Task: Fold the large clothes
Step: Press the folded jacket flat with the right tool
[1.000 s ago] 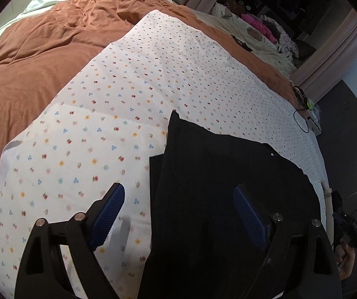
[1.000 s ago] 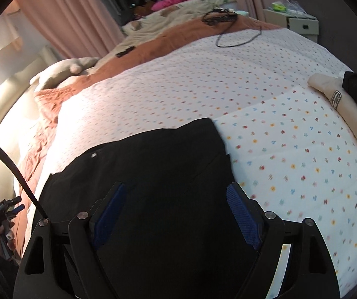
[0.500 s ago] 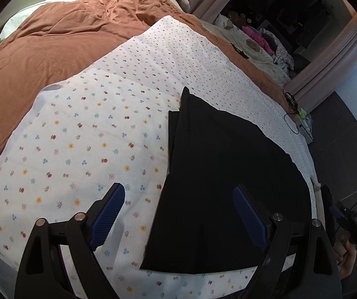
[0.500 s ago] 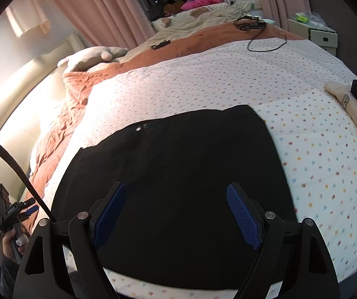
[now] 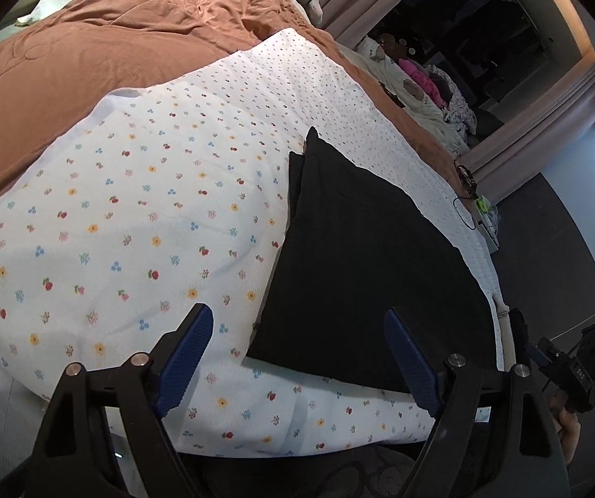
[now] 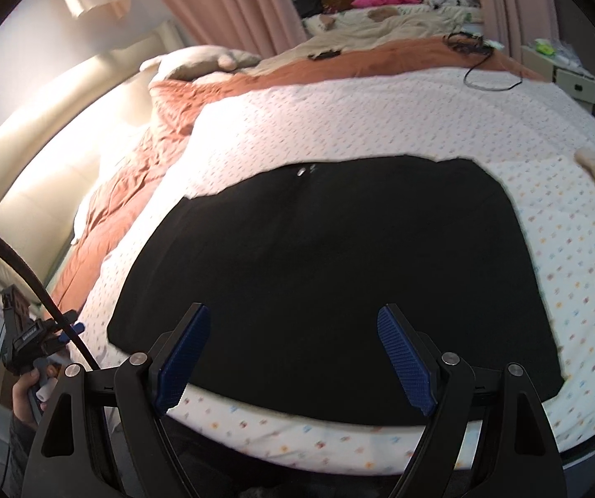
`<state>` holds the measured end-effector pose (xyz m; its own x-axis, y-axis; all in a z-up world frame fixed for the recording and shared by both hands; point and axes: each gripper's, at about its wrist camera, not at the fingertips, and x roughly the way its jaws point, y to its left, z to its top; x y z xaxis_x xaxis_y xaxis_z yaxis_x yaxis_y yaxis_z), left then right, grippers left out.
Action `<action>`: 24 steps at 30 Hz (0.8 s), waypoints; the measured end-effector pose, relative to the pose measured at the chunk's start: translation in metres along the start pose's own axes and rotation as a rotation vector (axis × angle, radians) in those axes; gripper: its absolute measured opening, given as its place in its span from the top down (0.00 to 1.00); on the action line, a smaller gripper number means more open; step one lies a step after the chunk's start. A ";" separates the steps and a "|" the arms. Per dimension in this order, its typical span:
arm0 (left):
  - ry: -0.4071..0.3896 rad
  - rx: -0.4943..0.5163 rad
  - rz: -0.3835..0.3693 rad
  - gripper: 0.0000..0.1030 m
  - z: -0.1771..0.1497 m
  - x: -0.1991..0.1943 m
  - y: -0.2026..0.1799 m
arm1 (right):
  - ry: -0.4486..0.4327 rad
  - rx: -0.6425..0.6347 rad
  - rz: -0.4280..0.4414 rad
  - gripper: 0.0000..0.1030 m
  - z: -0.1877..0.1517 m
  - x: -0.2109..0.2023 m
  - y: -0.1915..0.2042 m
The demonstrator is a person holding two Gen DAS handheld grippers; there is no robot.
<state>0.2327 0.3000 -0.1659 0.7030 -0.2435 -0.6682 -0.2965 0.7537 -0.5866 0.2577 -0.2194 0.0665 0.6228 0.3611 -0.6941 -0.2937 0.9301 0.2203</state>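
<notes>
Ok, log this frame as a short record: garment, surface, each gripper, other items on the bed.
garment: black garment, folded flat, near the bed's front edge
surface: white flowered sheet over a rust-orange duvet
left gripper: open, empty, jaws have just been closing a little, above the garment's left edge
right gripper: open, empty, above the garment
other items: black cable at the far side

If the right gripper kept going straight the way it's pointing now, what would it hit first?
Most likely the black garment spread flat on the flowered sheet. The right gripper is open and empty, tilted down at the cloth's near half, with nothing in between. Exact depth is hard to judge through the fisheye.
</notes>
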 end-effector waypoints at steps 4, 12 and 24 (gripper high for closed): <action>0.013 -0.028 -0.031 0.17 -0.012 0.003 0.007 | 0.039 -0.011 0.007 0.21 -0.007 0.012 0.010; 0.061 -0.078 -0.074 0.20 -0.024 0.026 0.013 | 0.129 -0.015 0.012 0.33 -0.010 0.057 0.014; 0.138 -0.117 -0.132 0.31 -0.014 0.080 0.011 | 0.245 -0.032 -0.029 0.62 0.002 0.137 0.023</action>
<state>0.2768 0.2802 -0.2318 0.6482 -0.4223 -0.6337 -0.2863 0.6359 -0.7167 0.3382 -0.1483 -0.0220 0.4381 0.3034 -0.8462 -0.3036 0.9359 0.1784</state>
